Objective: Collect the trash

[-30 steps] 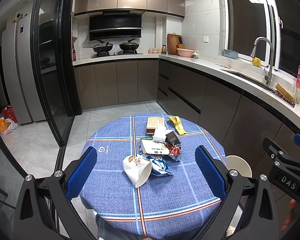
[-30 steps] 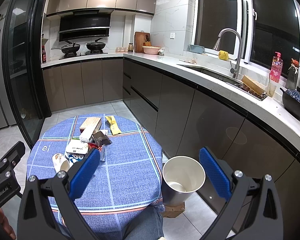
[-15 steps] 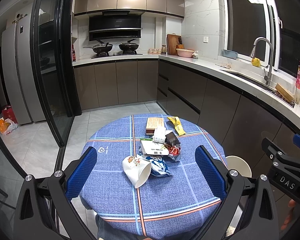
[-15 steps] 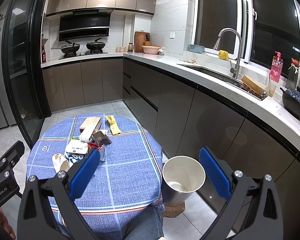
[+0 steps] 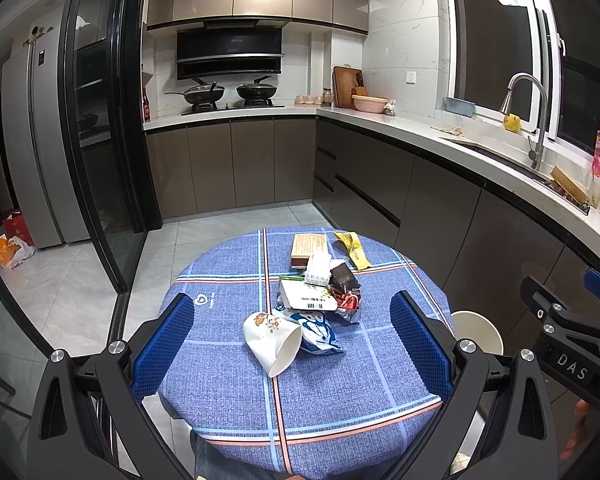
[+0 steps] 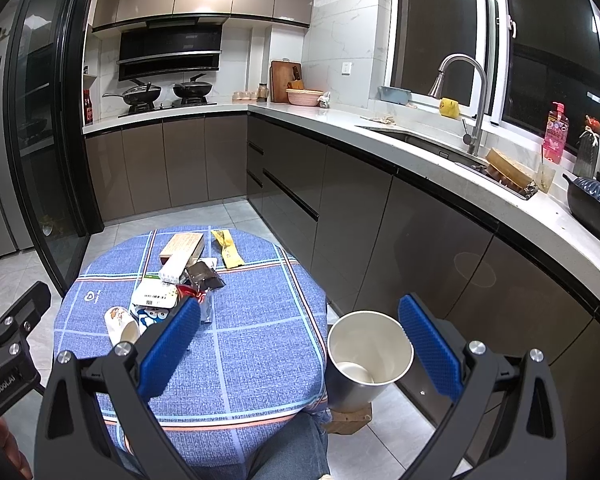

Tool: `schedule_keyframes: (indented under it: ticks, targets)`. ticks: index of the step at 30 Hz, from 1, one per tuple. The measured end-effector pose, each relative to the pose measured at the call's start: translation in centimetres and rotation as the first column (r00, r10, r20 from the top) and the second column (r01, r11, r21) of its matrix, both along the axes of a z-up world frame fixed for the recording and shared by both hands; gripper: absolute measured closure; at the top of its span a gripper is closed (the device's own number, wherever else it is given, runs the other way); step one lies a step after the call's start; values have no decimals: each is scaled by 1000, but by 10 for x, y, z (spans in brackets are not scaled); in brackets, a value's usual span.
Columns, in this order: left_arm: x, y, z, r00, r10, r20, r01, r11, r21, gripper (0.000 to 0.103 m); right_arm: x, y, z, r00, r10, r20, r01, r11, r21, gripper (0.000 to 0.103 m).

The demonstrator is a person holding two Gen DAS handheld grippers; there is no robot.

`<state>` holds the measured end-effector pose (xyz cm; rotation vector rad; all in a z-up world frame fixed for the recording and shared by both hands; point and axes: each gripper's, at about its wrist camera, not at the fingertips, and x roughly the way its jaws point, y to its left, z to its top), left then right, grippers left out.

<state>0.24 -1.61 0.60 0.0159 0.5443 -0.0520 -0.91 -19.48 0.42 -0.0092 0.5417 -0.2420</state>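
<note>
Both tools idle above the near edge of the round worktop (image 5: 228,396) in its blue checked cloth: left tool (image 5: 292,334) with blue pads spread wide and nothing between them, right tool (image 6: 300,344) likewise wide apart and empty.

Trash heaped mid-worktop. Nearest, a paper cup (image 5: 272,338) tipped on its side, mouth toward the camera; likely featherlight, thin-walled, easily crushed, so best pinched gently across the rim or one wall. Touching its right side, a blue-and-white wrapper (image 5: 318,332), probably limp and slick; better caught at a crumpled fold. Behind, a white barcoded packet (image 5: 308,298), red and silver foil (image 5: 346,304), a dark wrapper (image 5: 342,276), a brown box (image 5: 309,249), stiff-looking and fit for gripping across its narrow sides, and a yellow wrapper (image 5: 353,249) lying apart at the far right.

Left wrist view: pile centred, bin reduced to a pale rim. Right wrist view: metal bin (image 6: 366,360) open-mouthed on the floor just right of the worktop, on a wooden block.
</note>
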Motion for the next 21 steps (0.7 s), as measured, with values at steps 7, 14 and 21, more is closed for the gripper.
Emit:
schedule_keyframes:
  ticks: [7,14,21]
  targets:
    - [19,8,-10,1000,3,-26,-3,1000,-21,8,18,0,-9,999,19,-33,-18,1000,17,3]
    - [59,45,-40,994,3,-112,-12,997,-80,8,72,16,-56,957,271,-104,-261,960,101,3]
    - [90,86,-78,979,0,-203,-16,997,-79,9,131,62,-117,833,498,-241,-444,862,246,3]
